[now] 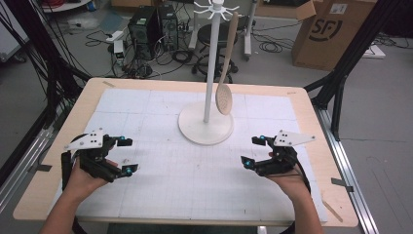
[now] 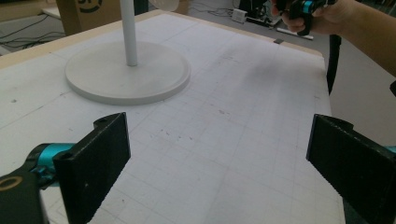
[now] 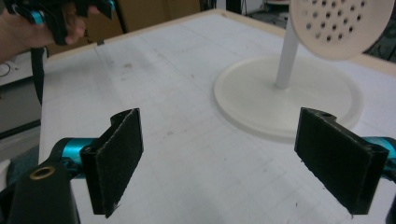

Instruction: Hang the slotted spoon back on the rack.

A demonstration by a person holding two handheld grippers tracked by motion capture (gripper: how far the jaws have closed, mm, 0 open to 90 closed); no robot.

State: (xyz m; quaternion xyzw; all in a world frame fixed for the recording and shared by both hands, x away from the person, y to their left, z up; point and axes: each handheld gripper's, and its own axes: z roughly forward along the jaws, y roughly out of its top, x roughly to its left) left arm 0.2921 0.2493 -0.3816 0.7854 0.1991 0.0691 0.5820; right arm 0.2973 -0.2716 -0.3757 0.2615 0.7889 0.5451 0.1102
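Your light wooden table with its white gridded mat takes up the middle of the high view. On the mat, just above centre, stands the white utensil stand with its round base and thin upright pole. A pale wooden slotted spoon hangs from a hook at the top of the stand, its perforated bowl low beside the pole and above the base, at the upper right of the right gripper view.

Your left gripper sits at the lower left over the mat, jaws spread wide with nothing between them. Your right gripper sits at the lower right, also gaping wide and holding nothing, well apart from the stand.
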